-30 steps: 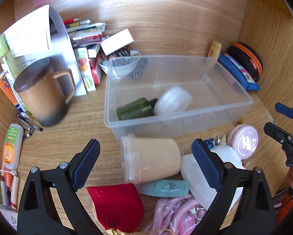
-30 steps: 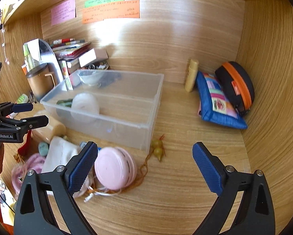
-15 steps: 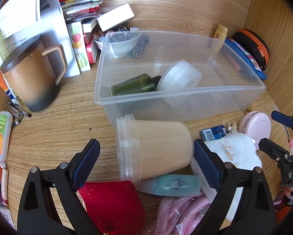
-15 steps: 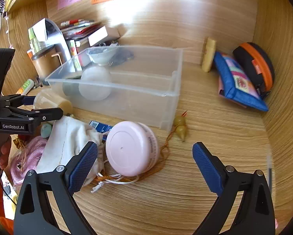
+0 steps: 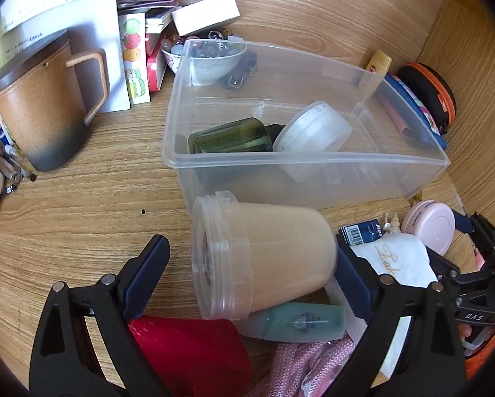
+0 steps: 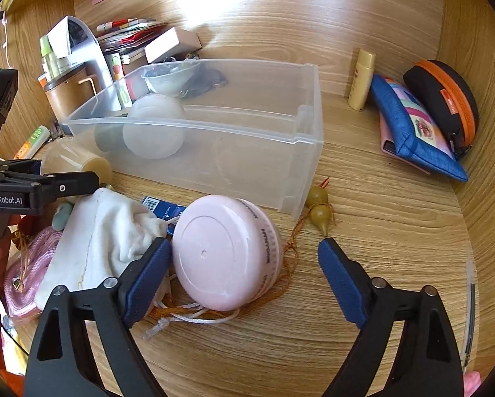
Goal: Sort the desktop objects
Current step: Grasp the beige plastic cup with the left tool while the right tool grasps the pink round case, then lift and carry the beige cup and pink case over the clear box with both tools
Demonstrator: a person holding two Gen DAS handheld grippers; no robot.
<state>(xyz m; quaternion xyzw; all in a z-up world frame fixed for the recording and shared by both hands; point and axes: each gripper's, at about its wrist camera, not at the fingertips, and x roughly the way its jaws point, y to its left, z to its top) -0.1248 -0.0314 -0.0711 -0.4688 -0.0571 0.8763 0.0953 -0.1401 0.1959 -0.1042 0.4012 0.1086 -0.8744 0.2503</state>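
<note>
Now we see the beige jar [image 5: 273, 258] lying on its side between the fingers of the left tool [image 5: 250, 264], long axis running across from pad to pad, clear lid toward the left pad, base touching the right one; the left pad stands off, so the jaws are wide. Just ahead sits the clear bin [image 5: 280, 172] on the surface [image 5: 81, 205], holding a green bottle [image 5: 227, 137] on its side and a frosted round tub [image 5: 313, 129]. Our right tool [image 6: 244, 261] has just been closing, jaws wide around the pink round case [image 6: 224, 254], tilted flat face toward us, its left pad touching it.
</note>
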